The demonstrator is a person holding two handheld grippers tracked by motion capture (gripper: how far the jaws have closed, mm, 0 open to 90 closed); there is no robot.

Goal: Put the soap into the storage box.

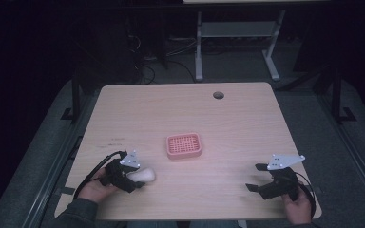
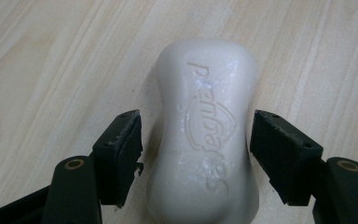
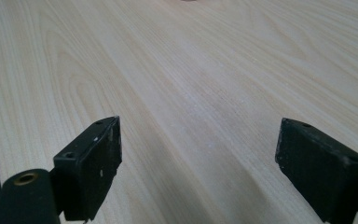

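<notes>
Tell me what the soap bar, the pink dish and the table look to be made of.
Soap: a solid white bar, waxy and faintly glossy, with letters pressed into its top and small wet-looking specks. Dish: probably moulded plastic, matte pink, its floor a grid of holes. Table: pale wood grain, smooth and even, so likely laminate or veneer rather than solid wood.

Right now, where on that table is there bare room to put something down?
Plenty. The whole far half of the table, between the pink dish and the round hole, is bare. So is the near stretch between the soap and the right gripper. It is crowded at the near left corner, where the left gripper straddles the soap.
</notes>
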